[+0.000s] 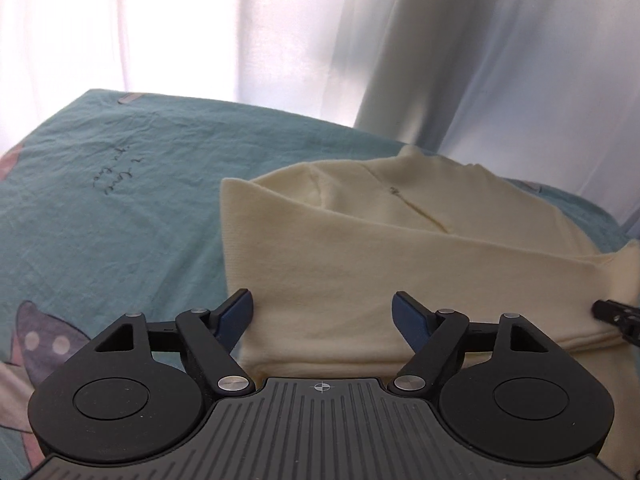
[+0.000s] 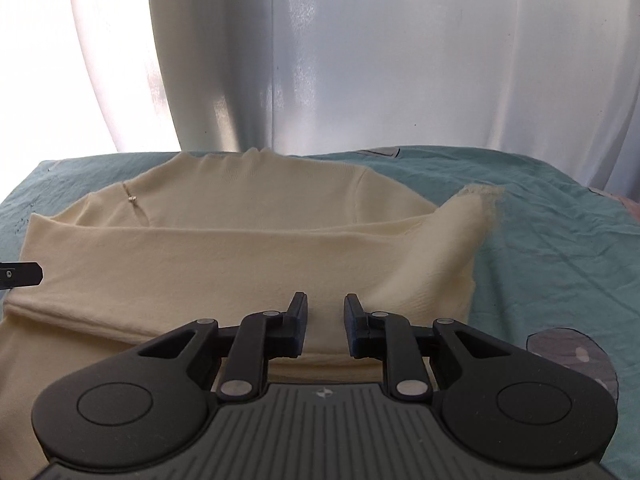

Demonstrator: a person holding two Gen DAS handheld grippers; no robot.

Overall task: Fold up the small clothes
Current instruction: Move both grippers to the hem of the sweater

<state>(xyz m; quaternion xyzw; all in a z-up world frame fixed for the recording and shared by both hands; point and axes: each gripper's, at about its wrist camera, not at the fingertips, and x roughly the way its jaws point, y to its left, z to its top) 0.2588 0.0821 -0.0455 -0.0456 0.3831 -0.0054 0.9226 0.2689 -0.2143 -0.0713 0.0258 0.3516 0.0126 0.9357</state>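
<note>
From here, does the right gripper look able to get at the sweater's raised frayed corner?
Probably yes. The right gripper sits over the cream sweater, jaws slightly apart with nothing pinched, and the frayed corner stands ahead to its right with only teal bedding beside it.

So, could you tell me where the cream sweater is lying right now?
The cream sweater lies partly folded on the teal bedsheet, directly ahead of both grippers, before the white curtain.

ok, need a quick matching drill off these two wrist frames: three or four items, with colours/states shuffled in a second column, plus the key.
Column 1:
1. left gripper
2. right gripper
3. sweater
4. bedsheet

Column 2:
A. teal, wrinkled, under everything
B. cream, partly folded, lying flat
C. jaws wide apart, nothing pinched
D. jaws narrow, small gap, nothing clamped

Pairs: 1-C, 2-D, 3-B, 4-A
</note>
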